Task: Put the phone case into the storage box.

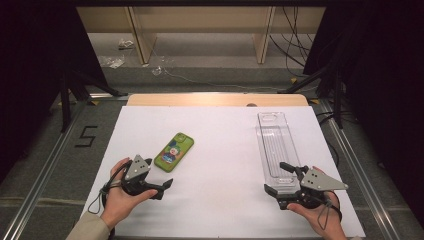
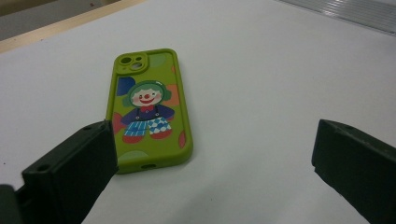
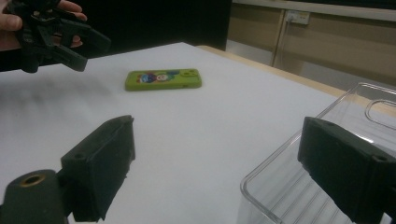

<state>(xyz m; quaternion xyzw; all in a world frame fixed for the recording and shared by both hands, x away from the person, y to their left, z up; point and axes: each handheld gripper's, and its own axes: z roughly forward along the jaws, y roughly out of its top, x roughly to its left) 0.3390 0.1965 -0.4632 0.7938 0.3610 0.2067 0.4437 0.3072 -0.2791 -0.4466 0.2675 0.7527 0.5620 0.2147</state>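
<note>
The white table spreads wide under both hands, and everything sits on it. Biggest item out there is the clear plastic tray, a long, see-through trough lying lengthwise away from the person, its near end right at the right gripper. In the right gripper view the tray's rounded near corner sits between the two black jaws, closer to the right-hand one; whether that jaw actually touches the rim is hard to call. Those jaws stand wide apart, with nothing pinched between them.

Over to the left gripper, held in the person's left hand, low over the table. Its jaws are spread wide as well, clamped on nothing, bare white surface between them.

Now the small one: the green phone case, lying flat, back side up, with a cartoon clown printed on it. In the left gripper view the case lies just beyond the fingertips, its bottom edge near the left-hand jaw and partly tucked behind that jaw's tip, its camera cut-out at the far end. It is not between the pads. From the right gripper view, the case lies well beyond the jaws, with the left gripper hovering near it at the upper left.
</note>
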